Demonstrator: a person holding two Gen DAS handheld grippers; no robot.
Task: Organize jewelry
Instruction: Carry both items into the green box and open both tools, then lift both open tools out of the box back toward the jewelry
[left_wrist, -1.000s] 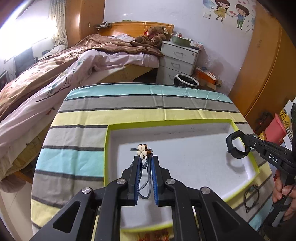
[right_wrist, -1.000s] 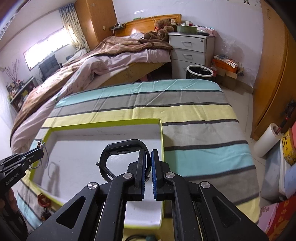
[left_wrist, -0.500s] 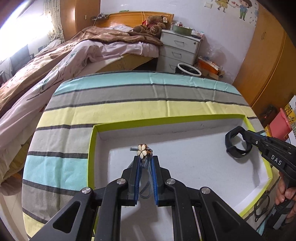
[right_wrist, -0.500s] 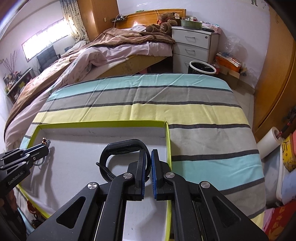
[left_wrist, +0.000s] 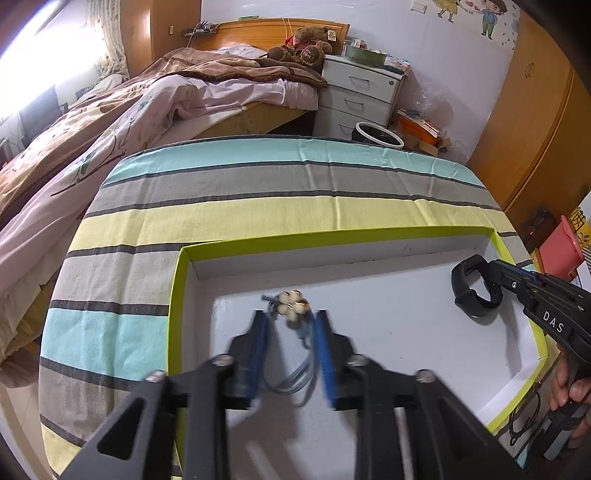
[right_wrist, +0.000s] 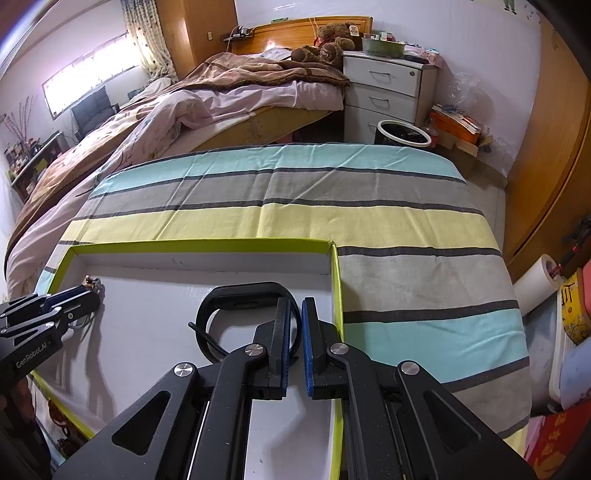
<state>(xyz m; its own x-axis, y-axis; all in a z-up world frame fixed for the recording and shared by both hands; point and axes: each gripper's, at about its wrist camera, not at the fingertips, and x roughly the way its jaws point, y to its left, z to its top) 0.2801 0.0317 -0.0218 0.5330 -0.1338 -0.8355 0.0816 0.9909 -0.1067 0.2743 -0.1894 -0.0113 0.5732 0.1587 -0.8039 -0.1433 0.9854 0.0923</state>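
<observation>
In the left wrist view the left gripper (left_wrist: 290, 328) sits low in the centre of the frame, its blue-padded tongs spread apart and smeared by motion blur. Between them lies a flower-charm hair tie (left_wrist: 291, 306): a cluster of cream petals at the fingertips and a thin grey-blue loop trailing back toward the lower middle. Whether the loop touches either pad is hard to make out through the blur.

It rests on the white floor of a shallow tray with a lime-green rim (left_wrist: 177, 295), which lies on a striped cloth (left_wrist: 258, 210) of teal, grey and yellow bands. The tray's near edge is cut off at the bottom of the frame.

At the right edge, the right gripper (left_wrist: 496, 275) reaches in, a hand partly cropped behind it. Its tongs are clamped on the strap of a black watch-style wristband (left_wrist: 474, 291), held over the tray's right side.

In the right wrist view the wristband (right_wrist: 243, 295) loops out left of centre, its strap pinched between the nearly closed blue pads (right_wrist: 282, 347); the part inside the grip is hidden. At the left edge the other gripper (right_wrist: 86, 293) pokes in, the charm only a tiny speck at its tip.
</observation>
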